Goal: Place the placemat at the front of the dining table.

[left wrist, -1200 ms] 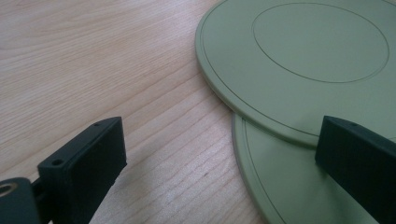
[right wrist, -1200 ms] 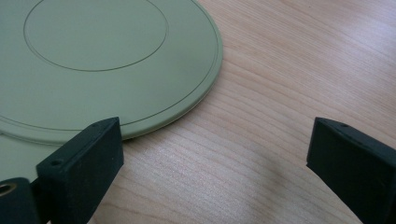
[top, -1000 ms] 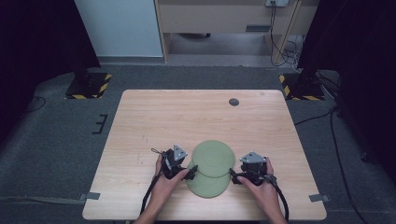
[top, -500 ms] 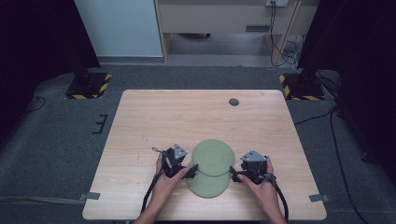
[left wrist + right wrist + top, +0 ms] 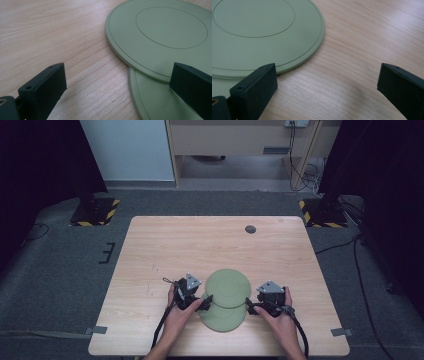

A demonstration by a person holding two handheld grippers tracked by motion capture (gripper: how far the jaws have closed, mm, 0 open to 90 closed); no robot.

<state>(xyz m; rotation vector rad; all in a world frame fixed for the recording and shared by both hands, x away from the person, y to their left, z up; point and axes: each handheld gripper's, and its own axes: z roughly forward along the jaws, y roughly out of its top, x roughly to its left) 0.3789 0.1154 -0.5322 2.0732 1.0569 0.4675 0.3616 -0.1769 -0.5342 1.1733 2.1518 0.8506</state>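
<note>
Two overlapping green discs [image 5: 226, 299] lie flat between the spread left gripper [image 5: 204, 302] and spread right gripper [image 5: 248, 307], equally near both.

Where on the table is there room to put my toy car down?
The table is bare between the two green discs and the far edge, apart from a small dark disc. It is crowded near the front, where the left gripper and right gripper flank the discs.
</note>
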